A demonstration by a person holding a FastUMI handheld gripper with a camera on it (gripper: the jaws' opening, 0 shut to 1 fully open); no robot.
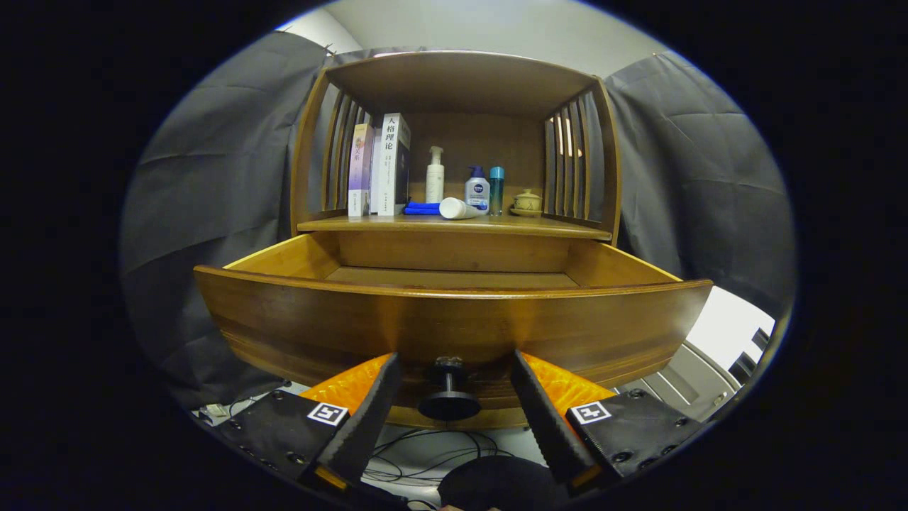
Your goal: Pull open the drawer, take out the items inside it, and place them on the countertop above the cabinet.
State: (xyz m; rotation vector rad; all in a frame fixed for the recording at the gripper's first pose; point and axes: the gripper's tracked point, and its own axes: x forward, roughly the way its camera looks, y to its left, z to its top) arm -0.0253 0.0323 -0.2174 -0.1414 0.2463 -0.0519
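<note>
Drawer pulled out, knob between wide tongs.

The drawer point(454, 312) is seen open in the middle of the frame, and its dark knob point(449, 389) sits at the bottom middle, between the two fingers of the tongs point(454, 387). The tongs are held wide, and the knob is not touched on either side. The part of the drawer floor that can be seen looks bare; the front part is hidden by the drawer's front board. To do this step well, the tongs should be lifted over the front board so the inside can be checked. On the surface point(454, 226) above, books point(379, 167), bottles point(461, 184), a white tube point(457, 209), a blue cloth point(422, 208) and a small pot point(527, 202) are already set.
</note>
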